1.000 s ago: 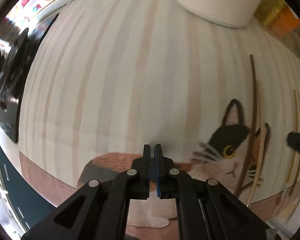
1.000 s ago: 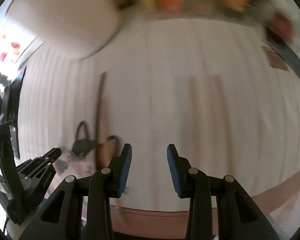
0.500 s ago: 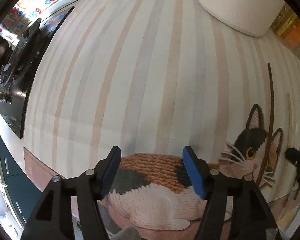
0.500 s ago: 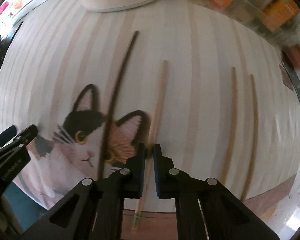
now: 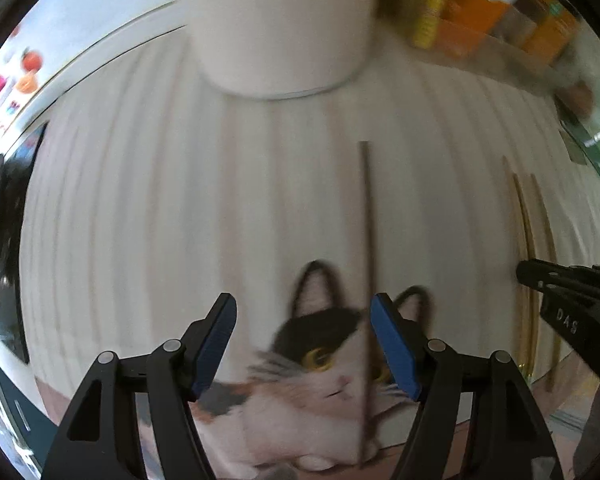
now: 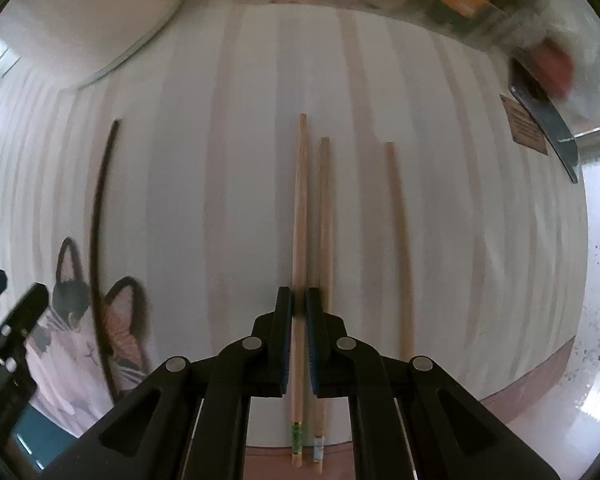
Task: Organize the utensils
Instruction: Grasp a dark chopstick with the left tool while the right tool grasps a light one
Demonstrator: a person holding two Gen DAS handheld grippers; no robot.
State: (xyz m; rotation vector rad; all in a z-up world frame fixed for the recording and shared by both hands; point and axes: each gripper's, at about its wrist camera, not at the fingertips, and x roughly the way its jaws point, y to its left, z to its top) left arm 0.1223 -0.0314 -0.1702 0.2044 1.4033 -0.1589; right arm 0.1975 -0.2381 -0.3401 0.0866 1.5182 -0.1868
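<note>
My right gripper (image 6: 299, 300) is shut on a light wooden chopstick (image 6: 301, 200) with a green band, held just left of a second light chopstick (image 6: 326, 220). A third (image 6: 398, 240) lies further right. All rest on a striped placemat (image 6: 220, 160) with a cat picture. A dark chopstick (image 5: 367, 240) lies across the cat's head. My left gripper (image 5: 302, 304) hovers over it, jaws opening, the stick close to the right pad (image 5: 392, 344) and not pressed. The right gripper (image 5: 540, 276) shows at the right edge of the left wrist view.
A large white round container (image 5: 284, 28) stands at the back of the mat. Behind it are blurred orange and yellow packages (image 5: 480, 12). A grey blade-like object (image 6: 548, 120) lies off the mat's right side. The mat's front edge (image 6: 520, 392) is close.
The right gripper closed on a light chopstick beside the cat's ear and carried it right, next to the other two. The left gripper opened and shifted right over the dark chopstick.
</note>
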